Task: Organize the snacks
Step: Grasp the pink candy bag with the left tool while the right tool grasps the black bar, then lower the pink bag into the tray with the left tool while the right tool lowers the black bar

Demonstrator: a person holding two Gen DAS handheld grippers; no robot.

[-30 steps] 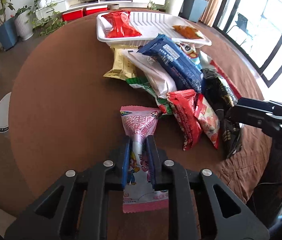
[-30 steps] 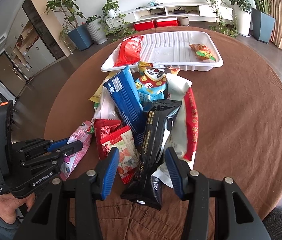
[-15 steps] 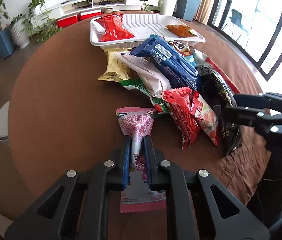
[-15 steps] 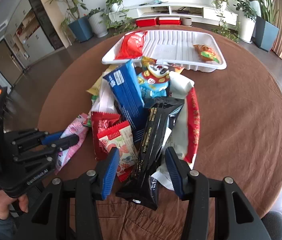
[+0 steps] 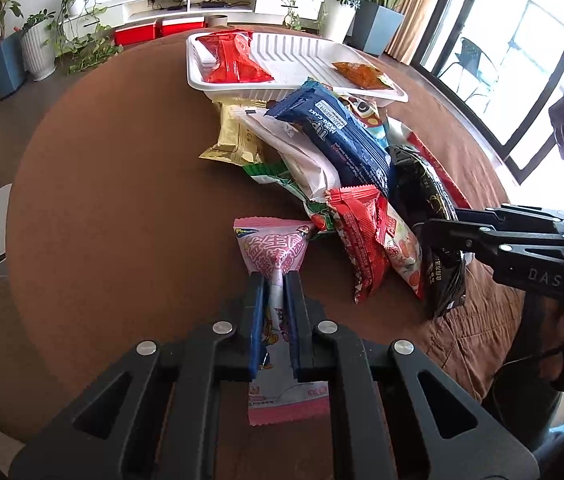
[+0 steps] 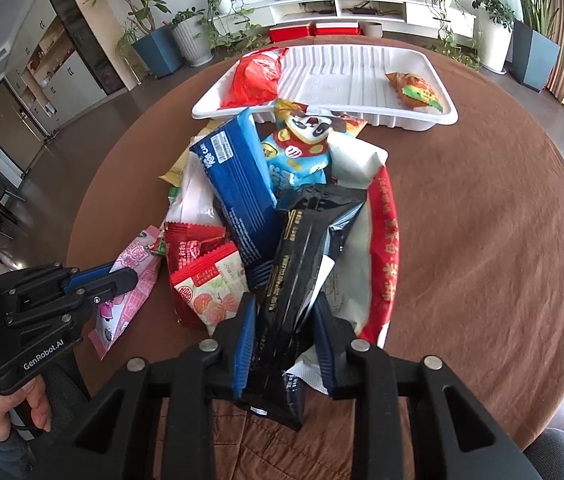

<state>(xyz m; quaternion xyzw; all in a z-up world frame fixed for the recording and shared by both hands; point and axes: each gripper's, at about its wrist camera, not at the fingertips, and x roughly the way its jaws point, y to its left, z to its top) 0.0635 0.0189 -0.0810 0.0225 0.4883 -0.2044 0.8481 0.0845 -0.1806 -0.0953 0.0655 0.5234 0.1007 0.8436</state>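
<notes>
Closed in over the last half second on the black packet (image 6: 302, 280) – right gripper (image 6: 284, 344), fingers now pinching its lower part. Clamped tight on the pink packet (image 5: 277, 280) – left gripper (image 5: 275, 320), the pinch having narrowed a little since a second ago. Pink packet lying on the brown surface (image 5: 113, 184), just left of the snack pile. Beyond the pile, white tray (image 6: 362, 76) holding a red packet (image 6: 255, 80) and an orange packet (image 6: 414, 90).
</notes>
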